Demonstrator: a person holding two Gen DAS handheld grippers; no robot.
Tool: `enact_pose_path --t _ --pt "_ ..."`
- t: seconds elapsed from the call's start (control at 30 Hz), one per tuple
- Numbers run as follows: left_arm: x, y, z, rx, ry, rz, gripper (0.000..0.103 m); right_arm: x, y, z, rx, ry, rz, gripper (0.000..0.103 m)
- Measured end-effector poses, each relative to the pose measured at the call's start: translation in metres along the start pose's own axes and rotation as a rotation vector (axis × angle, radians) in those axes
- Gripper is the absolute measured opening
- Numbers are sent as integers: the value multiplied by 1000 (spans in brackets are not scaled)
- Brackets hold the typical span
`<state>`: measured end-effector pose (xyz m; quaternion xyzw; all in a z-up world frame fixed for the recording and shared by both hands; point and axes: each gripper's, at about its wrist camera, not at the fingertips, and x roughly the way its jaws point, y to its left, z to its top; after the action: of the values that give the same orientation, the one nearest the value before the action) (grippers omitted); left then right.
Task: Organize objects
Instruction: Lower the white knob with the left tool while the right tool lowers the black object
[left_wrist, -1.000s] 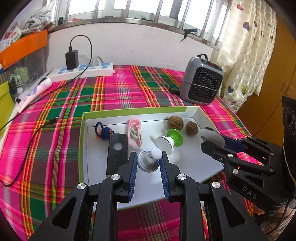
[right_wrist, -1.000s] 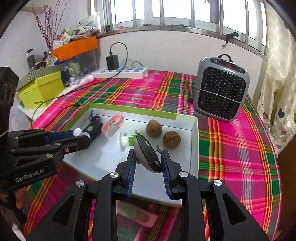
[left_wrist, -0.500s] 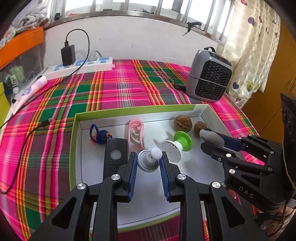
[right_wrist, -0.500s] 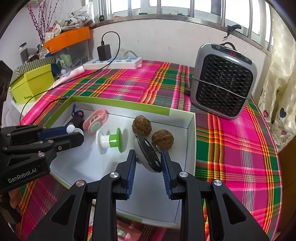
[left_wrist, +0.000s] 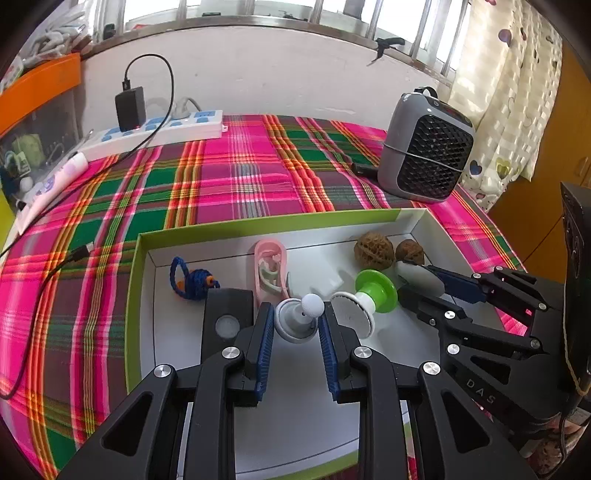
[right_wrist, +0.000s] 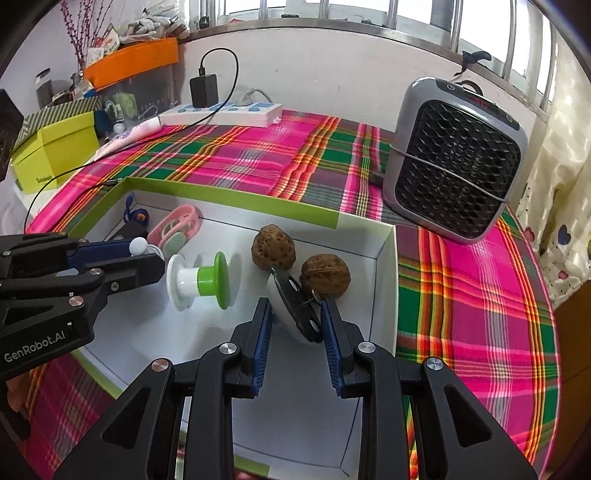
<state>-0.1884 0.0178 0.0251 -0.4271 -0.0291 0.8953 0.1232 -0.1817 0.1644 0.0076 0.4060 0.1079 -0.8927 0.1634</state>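
Left hand-held gripper (left_wrist: 296, 325) clenched on grey knob (left_wrist: 295, 322) (white ball-tipped), right hand-held gripper (right_wrist: 295, 321) grasping, seemingly, white-and-black keyfob (right_wrist: 293, 308)

Both grippers are wearing matte black frames, silver screw heads and ribbed blue pads: the left gripper (left_wrist: 296, 325) showing "GenRobot.AI", the right gripper (right_wrist: 296, 320) "DAS".
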Motion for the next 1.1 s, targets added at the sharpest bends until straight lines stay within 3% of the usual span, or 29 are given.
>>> enact_pose_path --t 1.1 --pt "15 -5 4 26 23 11 23 5 -1 4 -7 -6 -11 29"
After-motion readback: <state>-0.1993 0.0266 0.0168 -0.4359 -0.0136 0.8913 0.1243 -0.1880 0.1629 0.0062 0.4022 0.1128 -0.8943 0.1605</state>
